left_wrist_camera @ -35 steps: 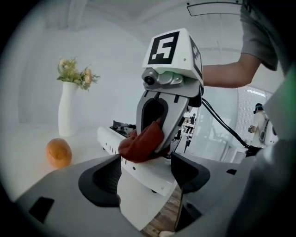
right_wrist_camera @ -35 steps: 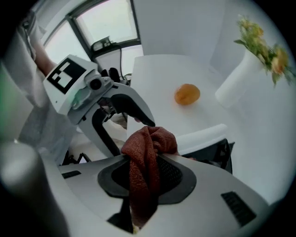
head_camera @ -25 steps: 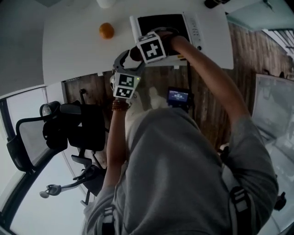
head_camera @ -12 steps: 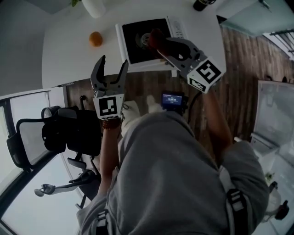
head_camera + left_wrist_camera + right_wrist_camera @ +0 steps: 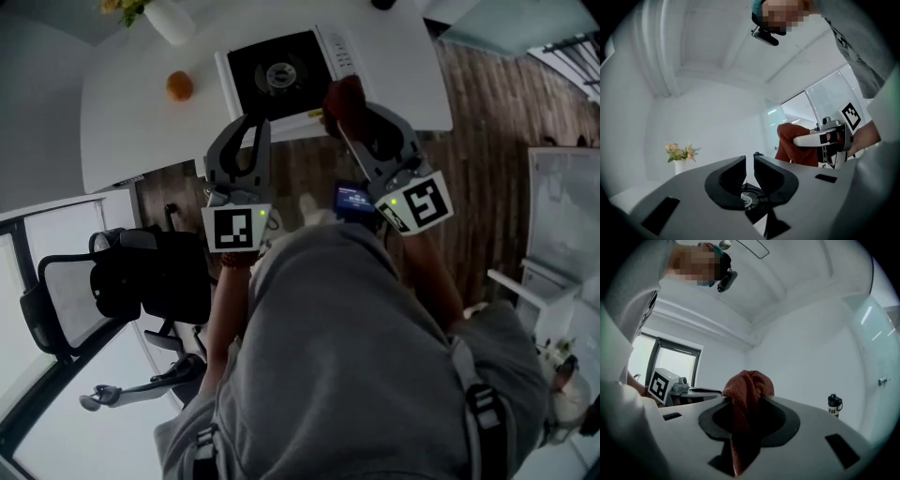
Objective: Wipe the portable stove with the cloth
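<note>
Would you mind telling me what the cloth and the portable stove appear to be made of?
The cloth: reddish-brown terry or microfibre, by its fuzzy looped nap. The portable stove: probably painted sheet metal, white body with a matte black top around the burner.

Portable stove and cloth: position and condition

The white rectangular portable stove (image 5: 330, 54), with a black top plate, a round centre burner and a control strip along its right side, lies flat on the white table near the front edge. The rust-red terry cloth (image 5: 749, 380) is bunched and clamped between the jaws of the right gripper (image 5: 746, 405). It is raised off the stove, and its loose end hangs down.
</note>
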### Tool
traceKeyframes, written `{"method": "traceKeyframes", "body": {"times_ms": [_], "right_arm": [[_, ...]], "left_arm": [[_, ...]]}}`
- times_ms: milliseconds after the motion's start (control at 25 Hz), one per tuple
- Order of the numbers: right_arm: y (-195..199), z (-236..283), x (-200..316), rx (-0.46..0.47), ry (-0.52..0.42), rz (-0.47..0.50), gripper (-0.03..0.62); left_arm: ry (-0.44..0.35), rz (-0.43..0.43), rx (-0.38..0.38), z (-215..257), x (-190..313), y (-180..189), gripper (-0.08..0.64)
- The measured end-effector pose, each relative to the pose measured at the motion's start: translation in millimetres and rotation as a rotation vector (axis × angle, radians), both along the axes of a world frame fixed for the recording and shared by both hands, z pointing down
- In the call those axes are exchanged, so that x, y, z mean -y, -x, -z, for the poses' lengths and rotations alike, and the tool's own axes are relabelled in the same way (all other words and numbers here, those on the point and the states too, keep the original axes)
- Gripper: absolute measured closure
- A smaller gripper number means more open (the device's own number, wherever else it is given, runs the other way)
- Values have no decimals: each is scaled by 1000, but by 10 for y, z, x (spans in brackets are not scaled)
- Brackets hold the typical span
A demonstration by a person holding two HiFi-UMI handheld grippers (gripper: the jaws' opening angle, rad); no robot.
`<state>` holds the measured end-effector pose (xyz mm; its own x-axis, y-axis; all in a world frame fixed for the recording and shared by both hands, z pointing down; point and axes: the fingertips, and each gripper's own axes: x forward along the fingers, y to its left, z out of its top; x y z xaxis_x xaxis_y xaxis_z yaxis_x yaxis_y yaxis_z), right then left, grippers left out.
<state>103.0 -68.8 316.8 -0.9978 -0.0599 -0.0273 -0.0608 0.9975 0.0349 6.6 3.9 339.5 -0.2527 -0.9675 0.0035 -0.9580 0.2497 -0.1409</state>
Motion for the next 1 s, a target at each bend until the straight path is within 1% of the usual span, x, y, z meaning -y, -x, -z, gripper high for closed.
{"method": "traceKeyframes", "body": {"times_ms": [120, 240, 360, 640, 760, 840, 920, 1000], "right_arm": [[-53, -6, -45, 0, -15, -5, 470], [-78, -61, -38, -9, -26, -9, 471], [-65, -128, -34, -22, -27, -18, 471], [-73, -328, -60, -70, -13, -23, 476], [-98, -406, 4, -86, 17, -47, 477], [-137, -425, 54, -81, 37, -56, 477], [-181, -431, 116, -70, 36, -60, 477], [-208, -440, 174, -64, 37, -65, 477]], "left_arm": [[21, 9, -26, -100, 25, -113, 500], [48, 9, -27, -161, 60, -173, 508], [54, 4, -27, -193, 80, -192, 511], [66, -3, -50, -313, 116, -209, 512], [75, -4, -61, -362, 133, -206, 512], [69, -9, -72, -356, 155, -213, 512], [44, -12, -97, -304, 193, -217, 512], [42, -17, -90, -276, 232, -222, 514]]}}
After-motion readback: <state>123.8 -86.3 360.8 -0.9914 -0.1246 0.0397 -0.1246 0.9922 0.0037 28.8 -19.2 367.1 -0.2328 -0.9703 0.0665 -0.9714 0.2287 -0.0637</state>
